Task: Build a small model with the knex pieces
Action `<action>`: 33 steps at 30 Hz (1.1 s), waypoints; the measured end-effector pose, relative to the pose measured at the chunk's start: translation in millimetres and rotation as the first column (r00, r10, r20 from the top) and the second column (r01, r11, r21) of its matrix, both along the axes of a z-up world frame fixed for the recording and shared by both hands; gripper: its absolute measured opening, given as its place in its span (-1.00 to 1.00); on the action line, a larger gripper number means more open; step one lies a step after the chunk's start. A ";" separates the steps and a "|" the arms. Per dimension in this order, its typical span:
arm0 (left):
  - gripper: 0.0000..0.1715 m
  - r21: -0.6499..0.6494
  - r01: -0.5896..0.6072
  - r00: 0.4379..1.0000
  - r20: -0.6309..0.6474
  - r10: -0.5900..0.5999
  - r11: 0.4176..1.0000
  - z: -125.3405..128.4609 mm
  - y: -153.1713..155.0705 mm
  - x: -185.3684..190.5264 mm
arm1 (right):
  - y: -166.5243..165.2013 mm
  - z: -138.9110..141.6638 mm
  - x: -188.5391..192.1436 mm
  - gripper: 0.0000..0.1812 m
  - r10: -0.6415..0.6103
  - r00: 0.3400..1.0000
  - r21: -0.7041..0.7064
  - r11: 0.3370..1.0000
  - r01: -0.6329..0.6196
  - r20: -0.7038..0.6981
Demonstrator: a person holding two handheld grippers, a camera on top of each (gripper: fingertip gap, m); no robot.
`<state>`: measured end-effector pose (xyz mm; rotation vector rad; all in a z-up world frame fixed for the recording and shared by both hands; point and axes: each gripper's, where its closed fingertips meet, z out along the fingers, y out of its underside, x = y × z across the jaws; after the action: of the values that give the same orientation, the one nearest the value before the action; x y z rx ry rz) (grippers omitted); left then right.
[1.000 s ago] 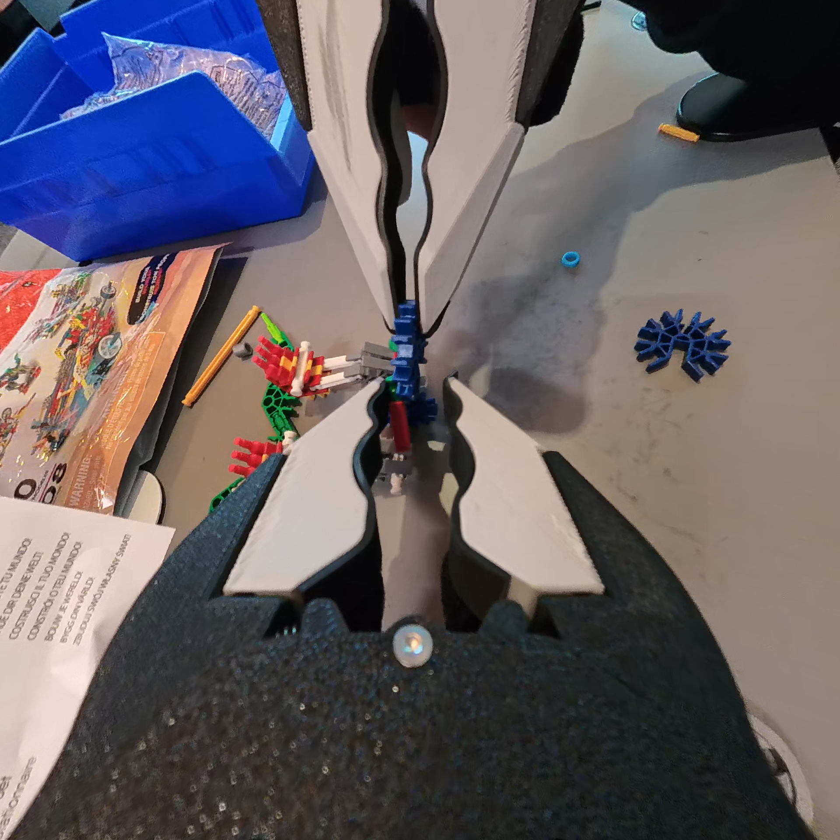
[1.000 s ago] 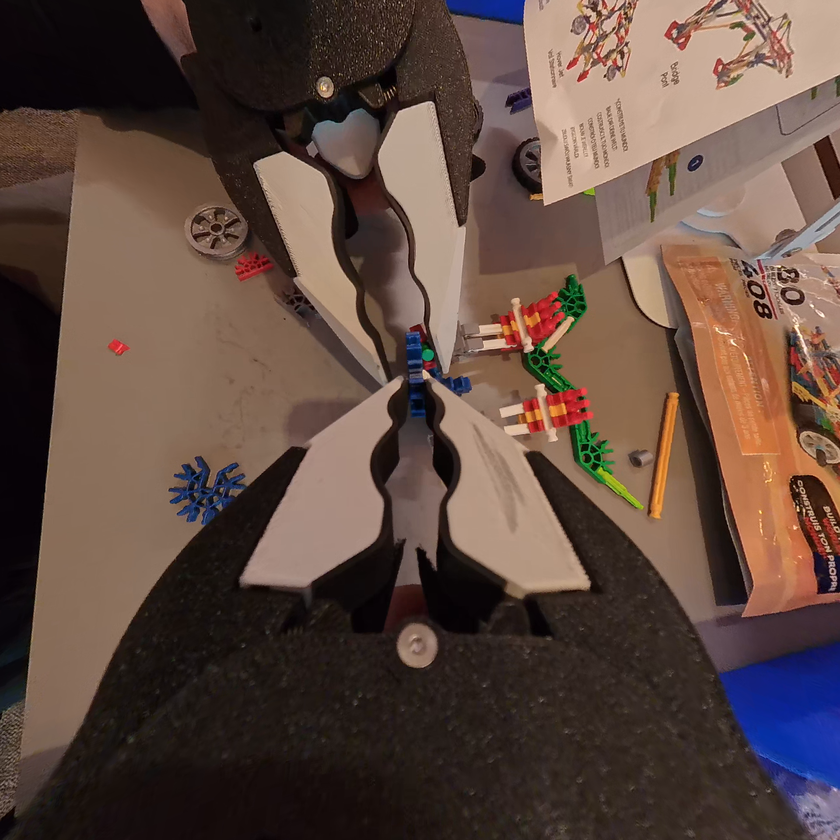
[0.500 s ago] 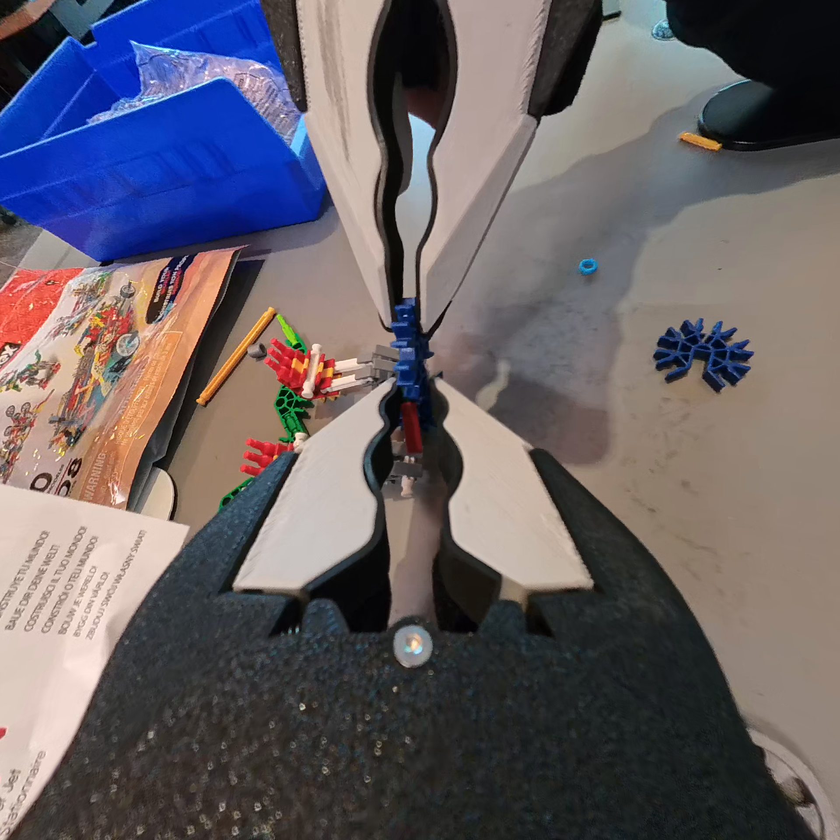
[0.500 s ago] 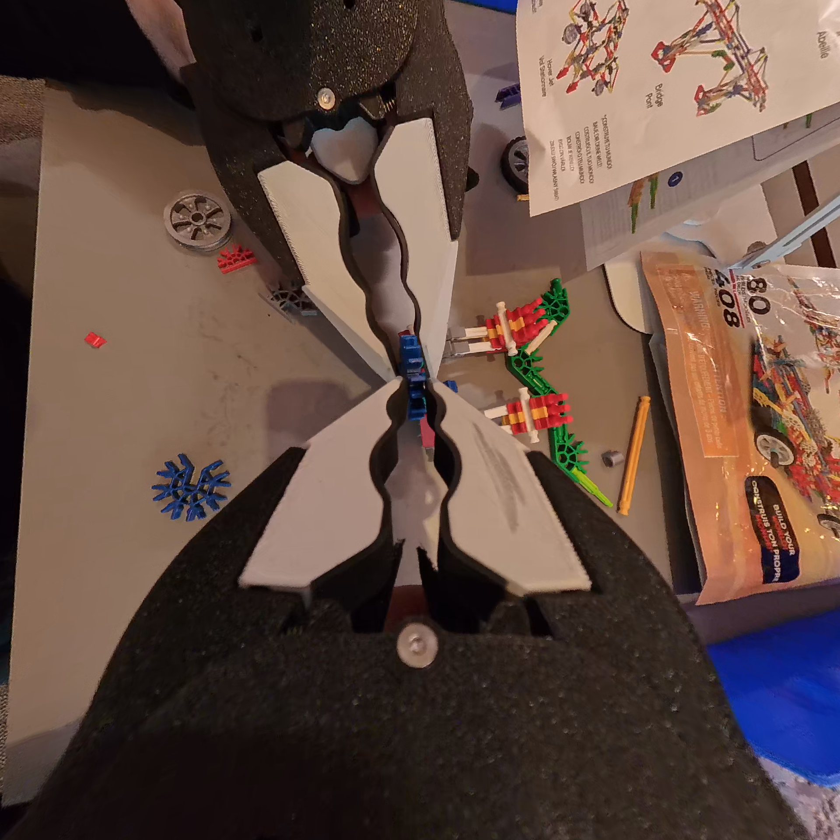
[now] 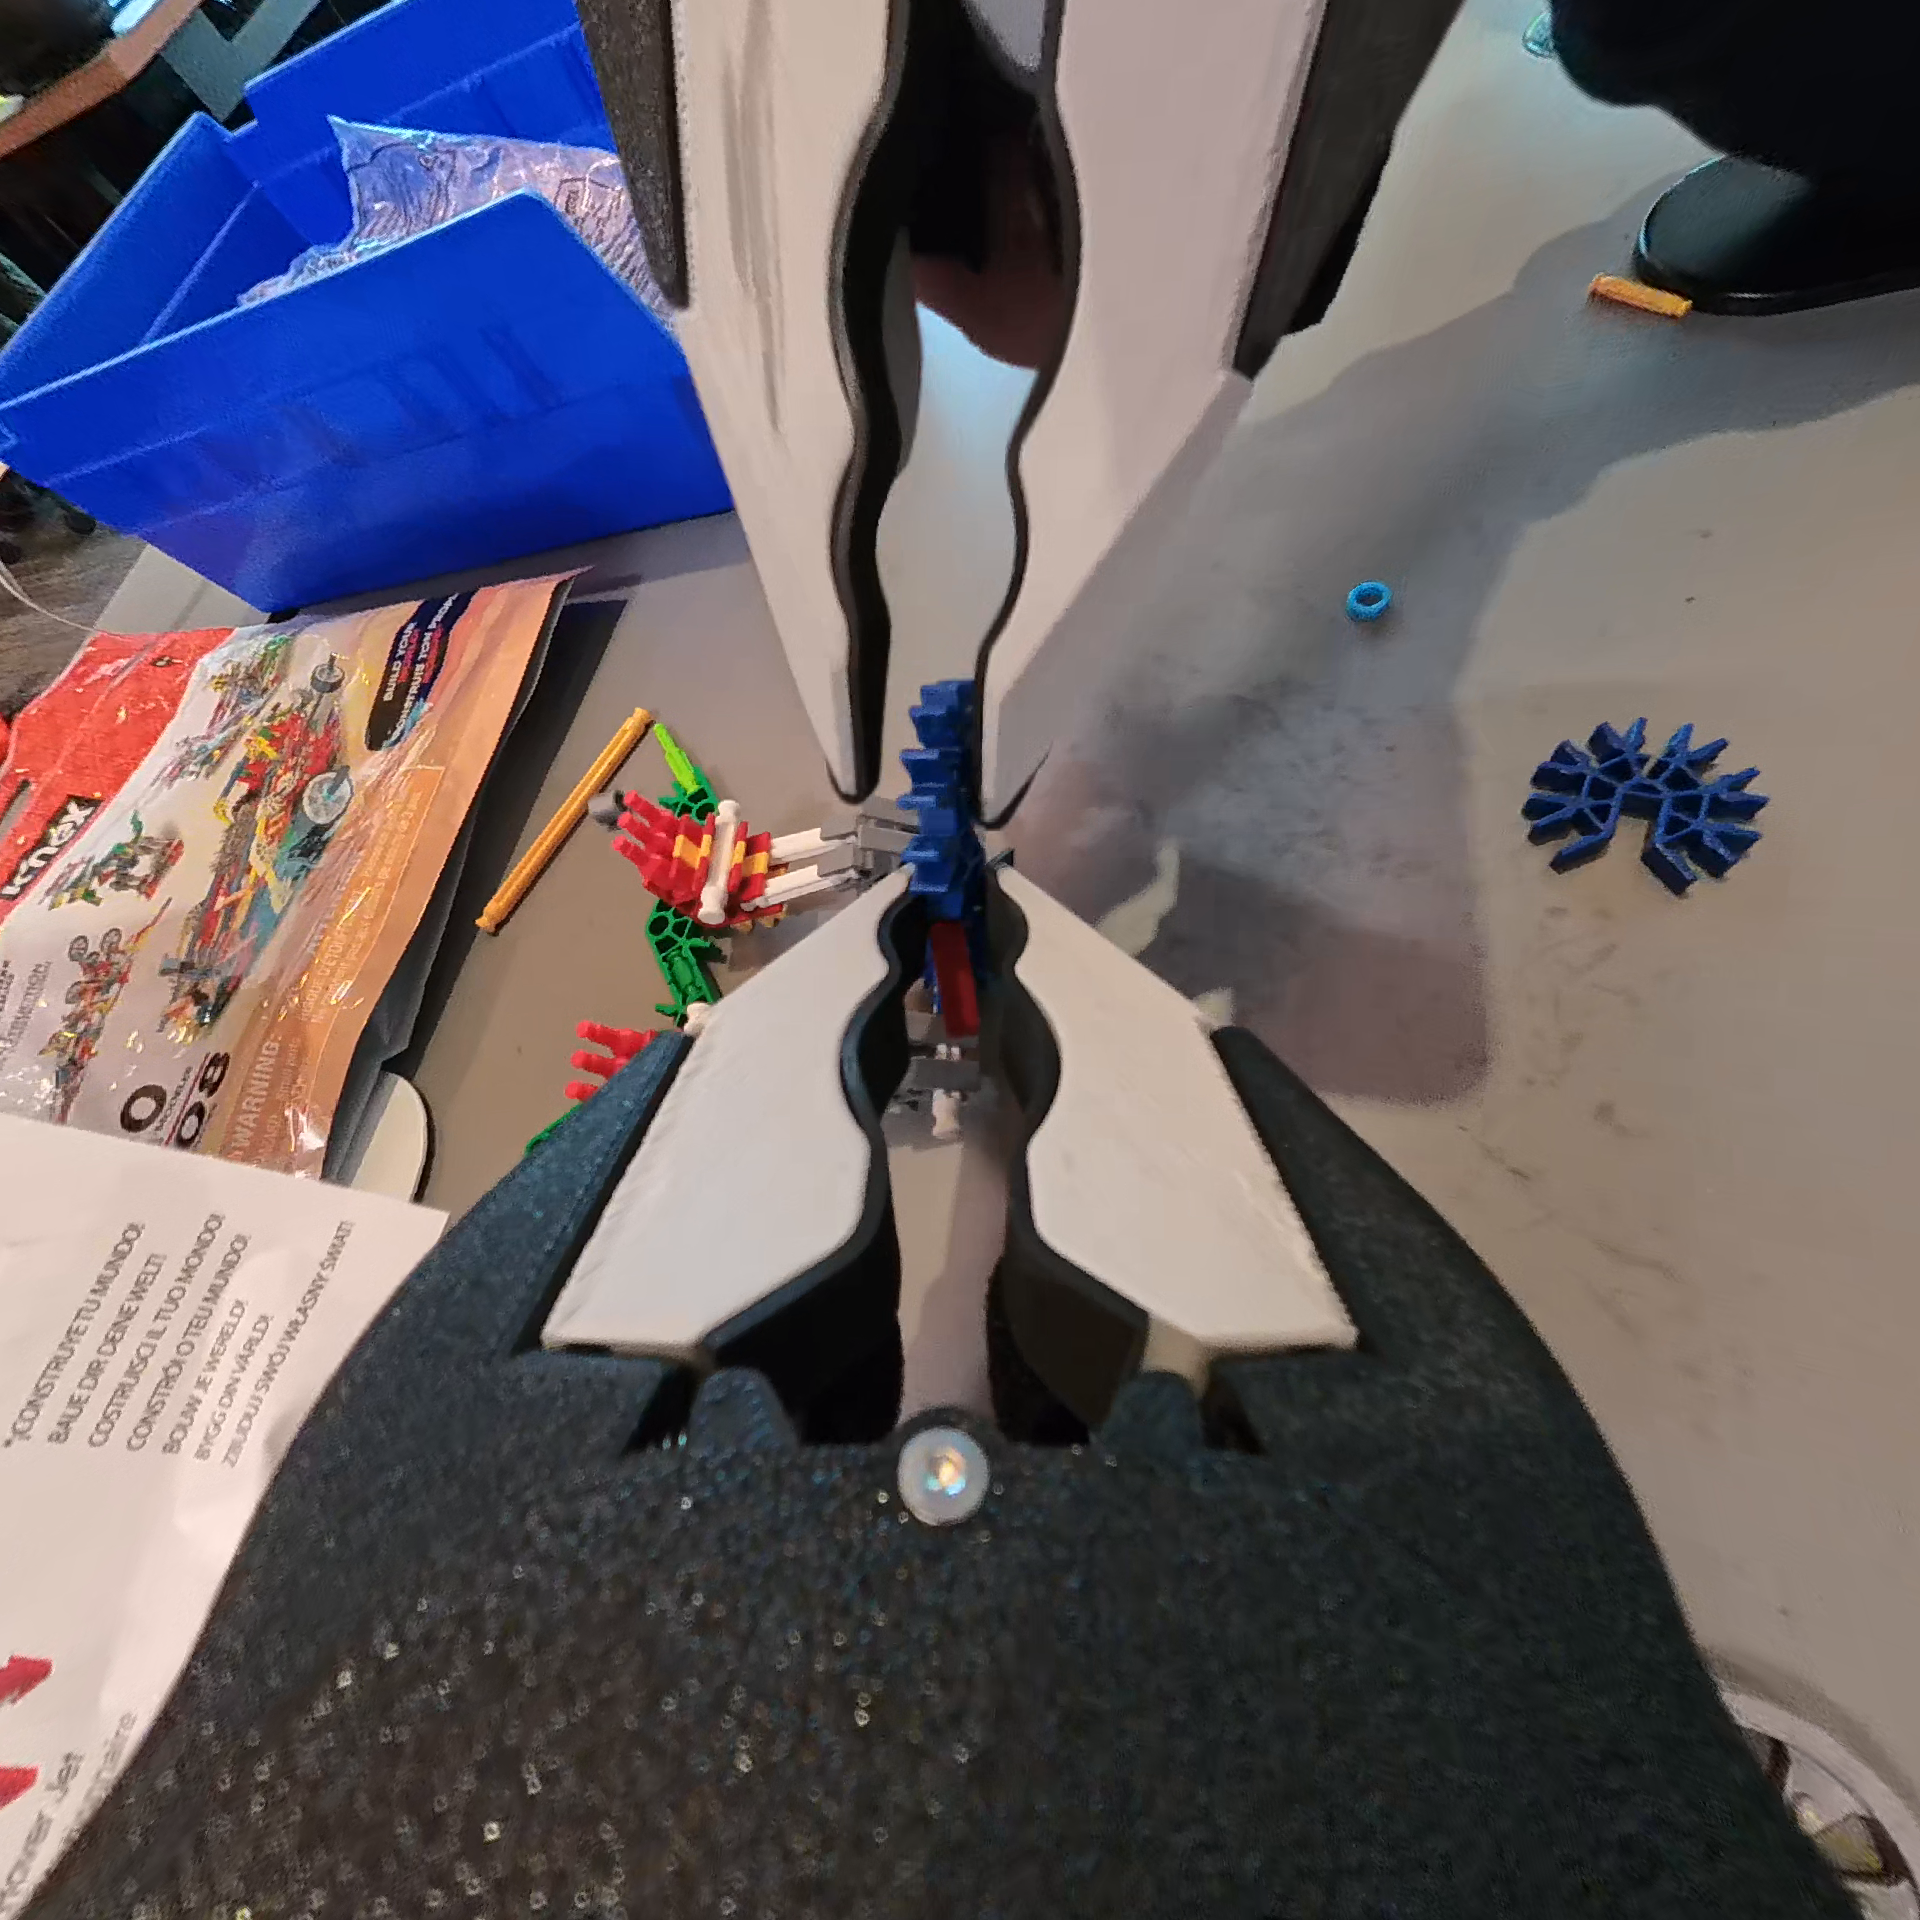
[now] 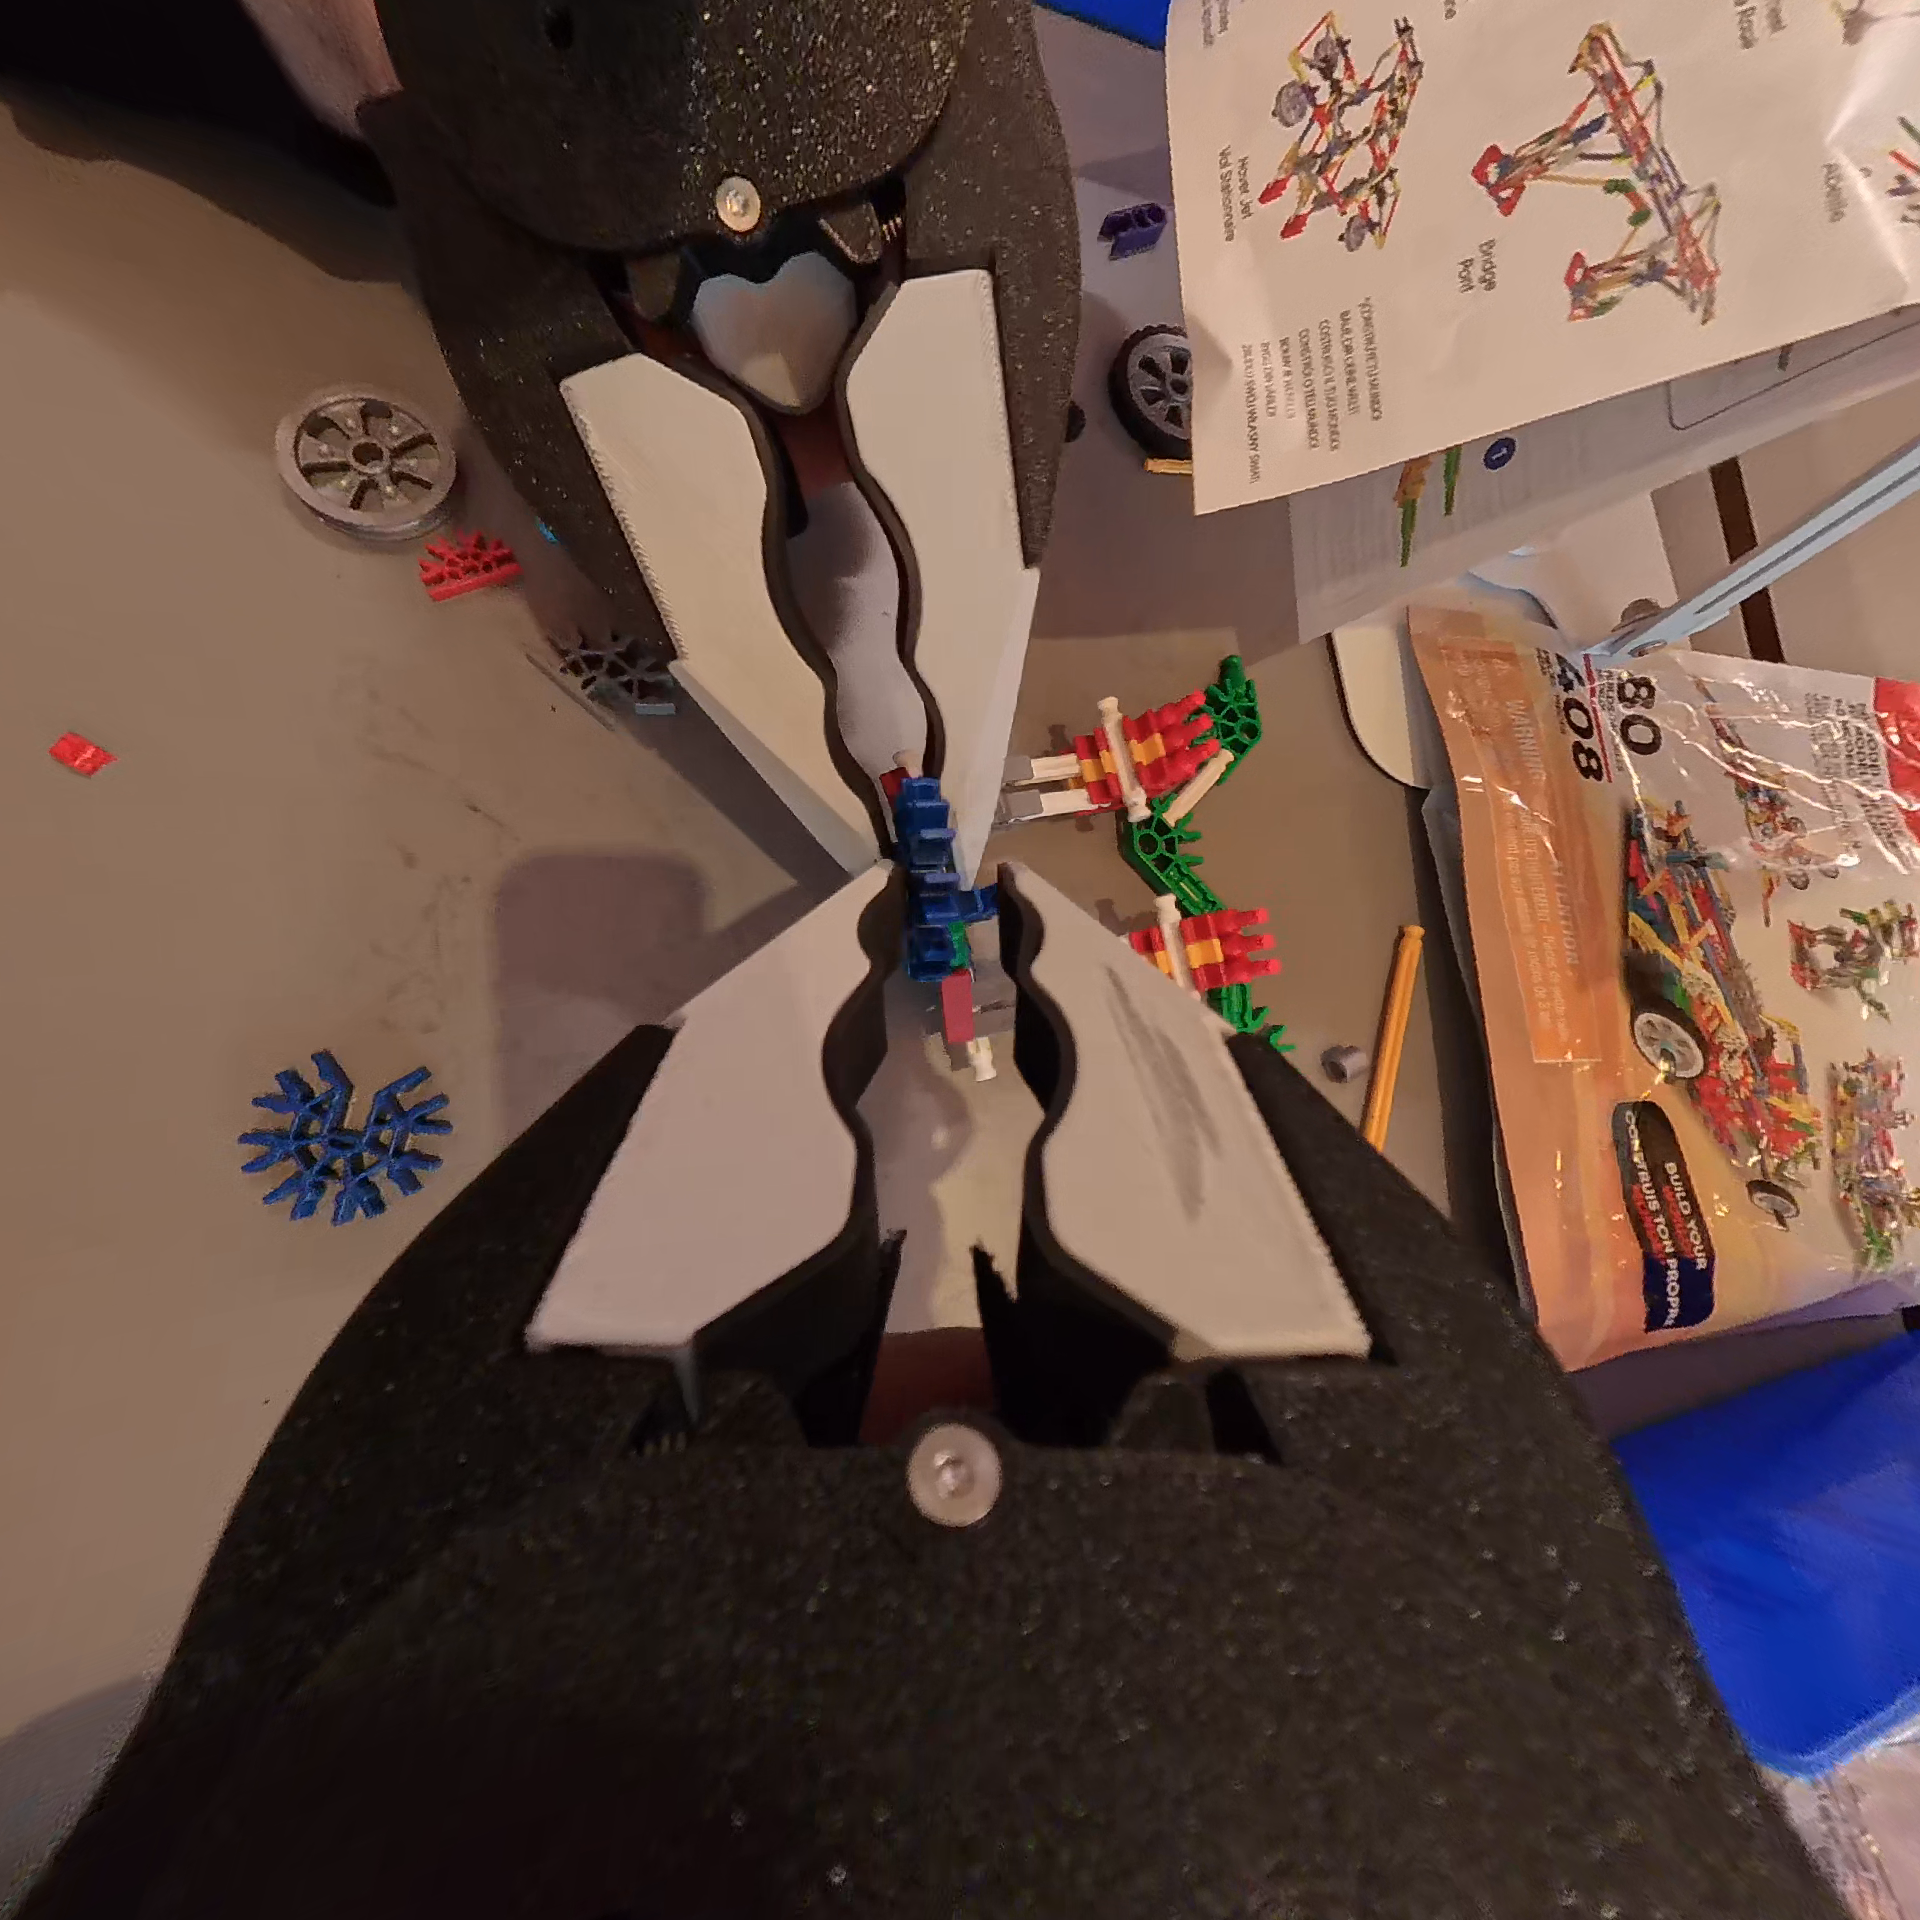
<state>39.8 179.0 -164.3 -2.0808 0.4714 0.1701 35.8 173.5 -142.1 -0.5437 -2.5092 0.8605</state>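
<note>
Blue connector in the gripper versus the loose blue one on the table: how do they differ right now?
The clamped blue connector stands on edge; the loose blue connector lies flat on the table.
The clamped one is pinched by the left gripper; nothing touches the loose one.
The clamped one is joined to the red, white and green model; the loose one lies alone.
Both are blue, toothed plastic pieces.

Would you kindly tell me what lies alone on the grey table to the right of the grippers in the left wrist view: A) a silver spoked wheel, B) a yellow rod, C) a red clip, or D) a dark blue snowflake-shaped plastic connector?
D: the dark blue snowflake-shaped plastic connector lies flat by itself on the grey table, right of the left gripper.
</note>
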 end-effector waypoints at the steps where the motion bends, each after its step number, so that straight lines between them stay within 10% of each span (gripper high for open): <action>1: -0.92 -0.001 0.002 1.000 0.001 -0.002 1.000 0.1 0.0 0.9 | -0.4 -1.6 0.1 -0.81 0.005 1.000 0.013 1.000 -0.005 -0.008; 33: -0.95 -0.039 0.045 0.997 -0.062 -0.047 0.998 -1.6 2.7 -1.3 | -4.8 -10.2 -0.9 -0.95 0.193 0.972 -0.094 0.979 -0.181 0.138</action>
<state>38.5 181.6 -166.0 -2.1040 0.5638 0.2010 34.8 168.7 -152.3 -0.4138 -2.7018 1.0300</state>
